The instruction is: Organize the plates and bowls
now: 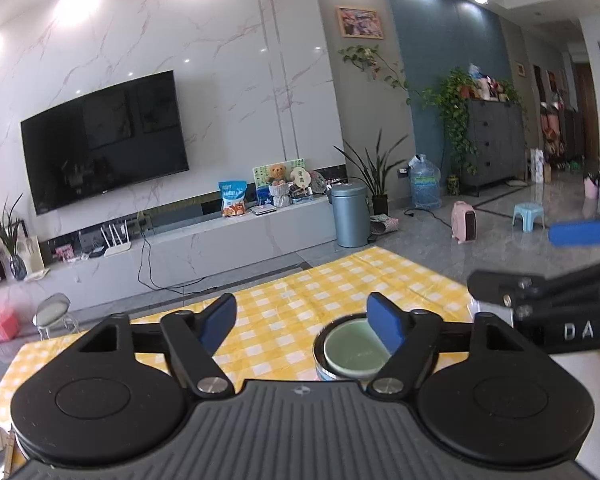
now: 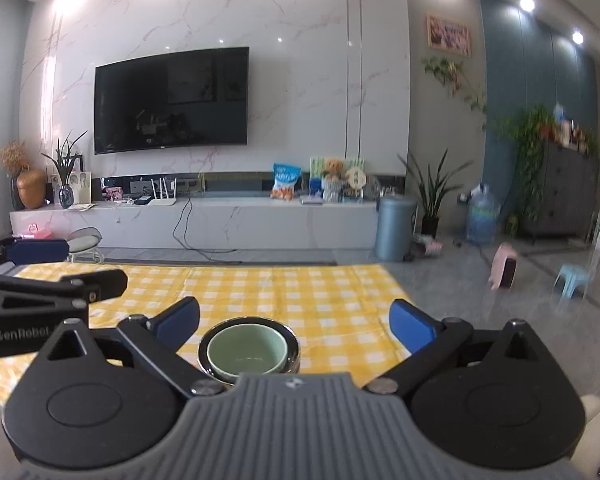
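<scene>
Yellow checked tablecloth point(image 2: 284, 292) covers the table below both tongs. Left tongs point(image 1: 302, 320) and right tongs point(image 2: 294, 322) gape wide, holding nothing. A green bowl point(image 2: 247, 350) nested in a metal bowl point(image 2: 294, 350) sits between the right tongs' fingers, likely stacked to tidy.

Right gripper point(image 2: 294, 322) held wide open above the yellow checked tablecloth point(image 2: 300, 292), nothing between the blue pads point(image 2: 410, 324). Green bowl point(image 2: 247, 350) nested inside a metal bowl point(image 2: 290, 344) on the tablecloth, close below the gripper. Left gripper point(image 2: 40, 264) over the tablecloth's left edge.
</scene>
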`<act>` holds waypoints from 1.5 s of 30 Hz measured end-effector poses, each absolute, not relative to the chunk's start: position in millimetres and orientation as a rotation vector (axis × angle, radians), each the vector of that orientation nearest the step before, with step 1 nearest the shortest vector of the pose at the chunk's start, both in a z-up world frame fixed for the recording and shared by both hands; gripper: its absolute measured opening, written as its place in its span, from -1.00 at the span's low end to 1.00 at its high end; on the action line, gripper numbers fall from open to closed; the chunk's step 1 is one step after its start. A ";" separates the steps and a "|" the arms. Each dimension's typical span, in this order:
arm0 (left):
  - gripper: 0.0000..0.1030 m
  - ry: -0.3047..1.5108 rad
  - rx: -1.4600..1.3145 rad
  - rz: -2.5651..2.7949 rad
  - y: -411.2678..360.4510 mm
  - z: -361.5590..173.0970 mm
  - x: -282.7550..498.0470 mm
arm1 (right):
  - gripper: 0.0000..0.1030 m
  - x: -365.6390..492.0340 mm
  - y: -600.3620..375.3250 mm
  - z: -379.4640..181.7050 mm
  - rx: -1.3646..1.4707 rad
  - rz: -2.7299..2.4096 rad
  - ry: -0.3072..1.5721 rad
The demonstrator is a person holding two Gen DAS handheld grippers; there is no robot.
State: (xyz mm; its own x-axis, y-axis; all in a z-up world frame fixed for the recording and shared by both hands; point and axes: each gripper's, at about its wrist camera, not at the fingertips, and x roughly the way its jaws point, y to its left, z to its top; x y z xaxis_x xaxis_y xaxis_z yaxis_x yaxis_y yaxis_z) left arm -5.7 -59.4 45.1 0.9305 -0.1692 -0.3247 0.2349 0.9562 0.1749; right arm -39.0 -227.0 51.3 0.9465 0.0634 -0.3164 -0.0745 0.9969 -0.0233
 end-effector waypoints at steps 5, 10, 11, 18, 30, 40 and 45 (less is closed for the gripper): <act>0.82 0.350 0.237 -0.202 -61.1 29.9 -9.2 | 0.95 -47.4 -224.9 41.7 -0.063 0.061 0.323; 0.84 0.458 0.222 -0.160 -56.1 14.0 -8.7 | 0.95 -45.3 -224.7 26.7 -0.047 0.061 0.396; 0.84 0.481 0.199 -0.153 -51.9 10.4 -6.0 | 0.95 -43.6 -224.8 23.4 -0.048 0.055 0.409; 0.84 0.605 0.132 -0.086 -27.5 -13.4 8.2 | 0.95 -31.1 -222.5 -0.6 -0.044 0.028 0.503; 0.84 0.636 0.092 -0.072 -10.9 -19.9 12.5 | 0.95 -13.1 -207.2 -23.9 -0.036 0.074 0.592; 0.84 0.625 0.095 -0.073 -10.5 -14.7 10.1 | 0.95 -11.3 -204.7 -24.5 -0.042 0.085 0.595; 0.84 0.621 0.095 -0.080 -11.5 -13.3 10.9 | 0.95 -11.9 -205.4 -24.8 -0.041 0.086 0.593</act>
